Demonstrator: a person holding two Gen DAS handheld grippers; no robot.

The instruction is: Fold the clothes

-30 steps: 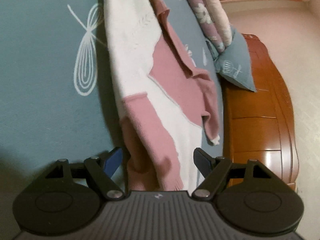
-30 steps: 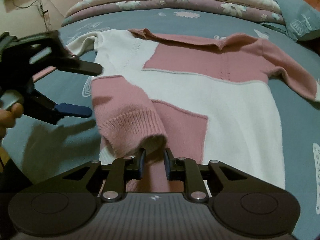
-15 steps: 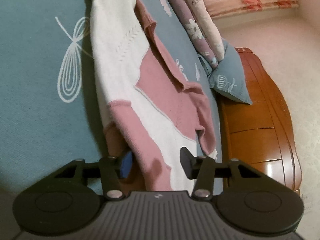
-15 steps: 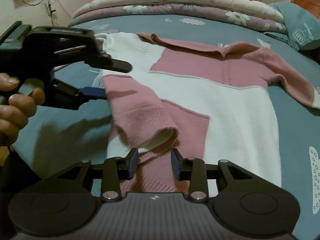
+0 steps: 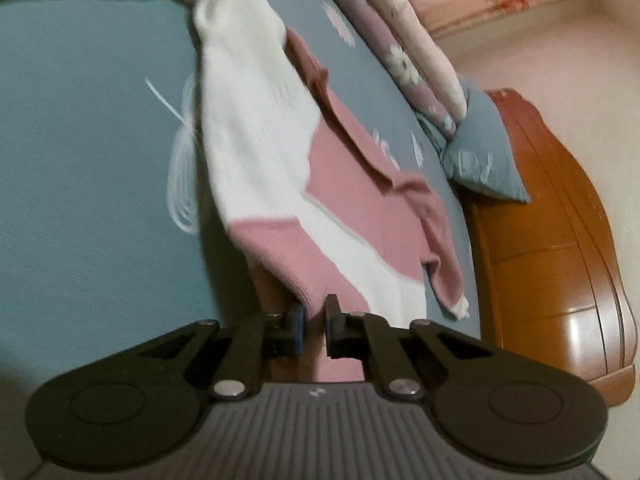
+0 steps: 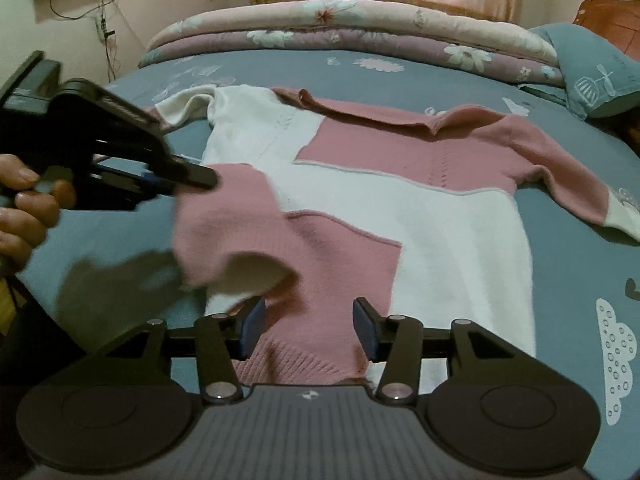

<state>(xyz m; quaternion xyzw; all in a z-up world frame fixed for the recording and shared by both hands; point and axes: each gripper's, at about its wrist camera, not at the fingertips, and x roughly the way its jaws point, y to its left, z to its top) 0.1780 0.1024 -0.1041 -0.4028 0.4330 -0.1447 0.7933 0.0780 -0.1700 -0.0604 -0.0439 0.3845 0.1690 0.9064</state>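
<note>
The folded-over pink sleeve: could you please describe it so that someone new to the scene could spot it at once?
On the blue-grey bedsheet lies a pink and white sweater, spread flat. At its near left side, the folded-over pink sleeve lies across the body, with the left gripper shut on it. The other sleeve lies stretched out on the sheet and ends in a white cuff.

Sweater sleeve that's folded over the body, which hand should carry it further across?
Left. The left tongs are shut on the pink sleeve, lifting it off the sweater. The right tongs are open over the hem, holding nothing.
</note>
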